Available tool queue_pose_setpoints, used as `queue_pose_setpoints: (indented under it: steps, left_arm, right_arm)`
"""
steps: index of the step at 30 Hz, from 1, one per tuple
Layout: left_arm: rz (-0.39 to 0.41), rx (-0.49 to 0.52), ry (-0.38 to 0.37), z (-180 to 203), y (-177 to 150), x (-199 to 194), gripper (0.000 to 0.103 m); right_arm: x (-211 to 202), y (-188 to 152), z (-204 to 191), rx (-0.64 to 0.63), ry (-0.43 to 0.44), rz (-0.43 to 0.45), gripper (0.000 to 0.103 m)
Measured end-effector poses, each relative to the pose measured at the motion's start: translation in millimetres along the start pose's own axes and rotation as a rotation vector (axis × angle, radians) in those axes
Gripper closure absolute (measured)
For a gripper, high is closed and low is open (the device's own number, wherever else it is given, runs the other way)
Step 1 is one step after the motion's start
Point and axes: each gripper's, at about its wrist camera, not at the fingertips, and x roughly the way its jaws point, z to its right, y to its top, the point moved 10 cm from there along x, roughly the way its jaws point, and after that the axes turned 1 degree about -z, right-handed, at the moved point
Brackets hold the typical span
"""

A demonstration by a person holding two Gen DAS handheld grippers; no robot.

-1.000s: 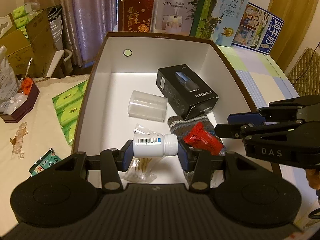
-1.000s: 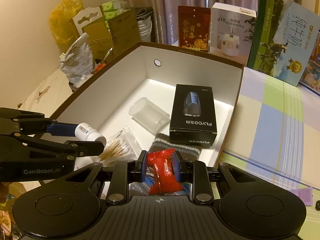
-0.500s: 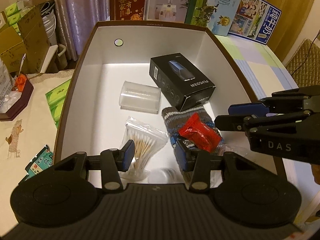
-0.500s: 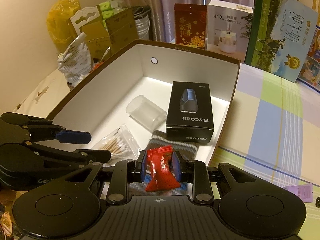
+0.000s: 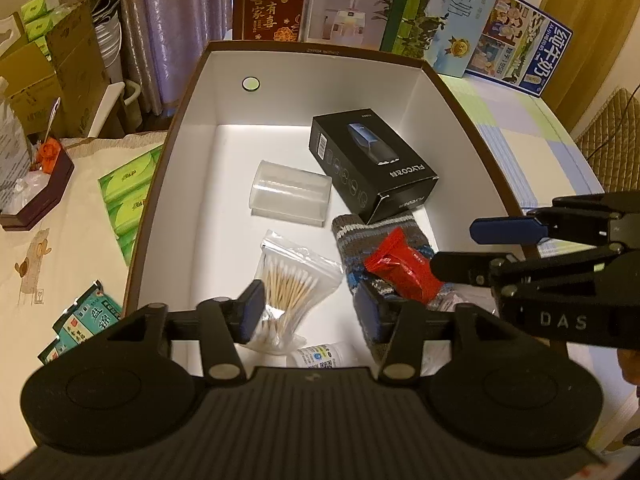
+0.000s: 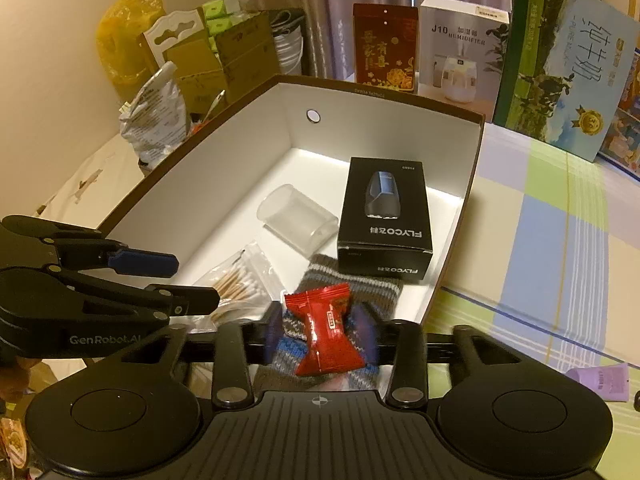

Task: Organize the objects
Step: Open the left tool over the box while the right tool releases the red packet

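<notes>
Presently, red sachet [image 6: 326, 330]: between the right gripper [image 6: 320, 334] jaws, over the knitted sock [image 6: 360, 286] inside the box [image 6: 460, 216]
Long axis: along the jaw line
Right jaws: just parted, pads clear
Left gripper [image 5: 310, 310]: jaws just widened, empty; bottle [image 5: 324, 356] beneath

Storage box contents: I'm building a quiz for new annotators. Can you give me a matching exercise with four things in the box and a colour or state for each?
Things:
1. shaver carton
2. plastic container
3. cotton swabs
4. snack packet

Descriptions:
A. red wrapper
B. black, lettered FLYCO
C. see-through, lying on its side
D. packed in a clear bag

Pairs: 1-B, 2-C, 3-D, 4-A
</notes>
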Motion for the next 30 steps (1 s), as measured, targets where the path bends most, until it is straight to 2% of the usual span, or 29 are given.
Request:
queue_pose_setpoints:
  steps: [6, 9, 11, 14, 21, 30]
  left_arm:
    - [-0.006, -0.064, 0.004, -8.3, 0.9, -9.8, 0.031]
    - [0.002, -0.081, 0.006, -11.4, 1.5, -16.3, 0.027]
    - [0.006, -0.085, 0.014, -12.9, 1.8, -20.9, 0.024]
    - [0.015, -0.092, 0.018, -13.4, 2.0, -27.2, 0.022]
    - [0.025, -0.106, 0.03, -10.2, 0.2, -40.7, 0.018]
    - [0.048, -0.114, 0.053, 1.3, -6.7, -65.1, 0.015]
  right_arm:
    - [-5.9, 0.3, -2.1, 0.006, 0.009, 0.015, 0.045]
    - [-10.5, 1.3, -3.0, 0.003, 0.005, 0.025, 0.035]
    - [-14.2, 1.0, -4.4, 0.002, 0.011, 0.032, 0.033]
    - [-19.6, 0.3, -7.0, -0.002, 0.016, 0.04, 0.029]
    - [-36.5, -2.3, -13.2, -0.016, 0.023, 0.067, 0.012]
    - [-63.5, -13.3, -12.2, -0.001, 0.041, 0.099, 0.006]
